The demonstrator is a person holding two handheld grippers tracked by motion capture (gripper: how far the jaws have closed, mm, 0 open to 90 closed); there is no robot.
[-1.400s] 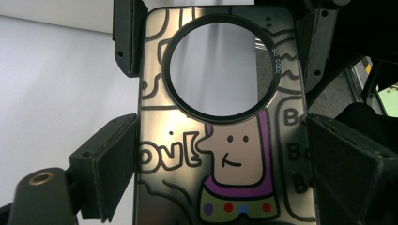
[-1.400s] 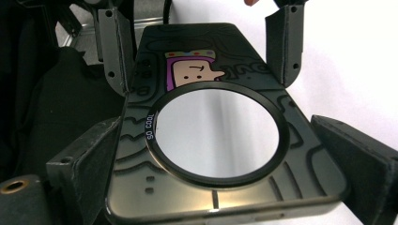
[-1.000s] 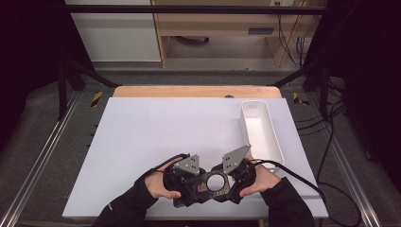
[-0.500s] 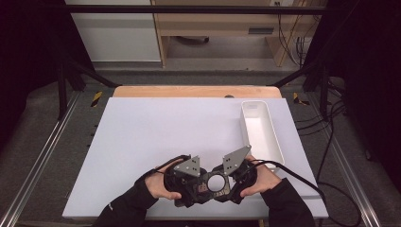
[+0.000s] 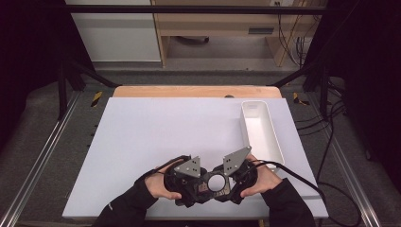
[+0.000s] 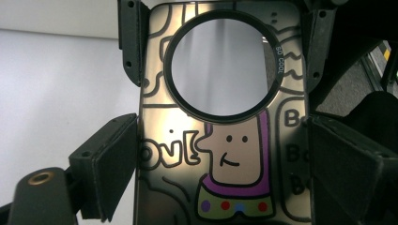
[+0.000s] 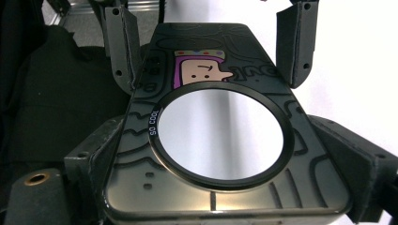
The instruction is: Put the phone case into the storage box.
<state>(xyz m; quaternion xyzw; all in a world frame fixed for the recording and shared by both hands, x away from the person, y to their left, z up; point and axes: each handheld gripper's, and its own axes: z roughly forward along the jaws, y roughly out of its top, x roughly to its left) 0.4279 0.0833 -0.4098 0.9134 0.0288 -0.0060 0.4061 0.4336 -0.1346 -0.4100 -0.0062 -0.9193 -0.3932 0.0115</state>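
white matte table [image 5: 142, 142] — glossy round-mirrored case [image 5: 215, 183].

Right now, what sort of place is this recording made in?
Probably a lab or workshop recording station: a white work table inside a metal frame, loose cables on grey carpet, plain cabinets behind. Both grippers clamp a cartoon-printed mirror case.

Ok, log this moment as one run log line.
left gripper: shut on phone case | right gripper: shut on phone case | white tray: far right, apart
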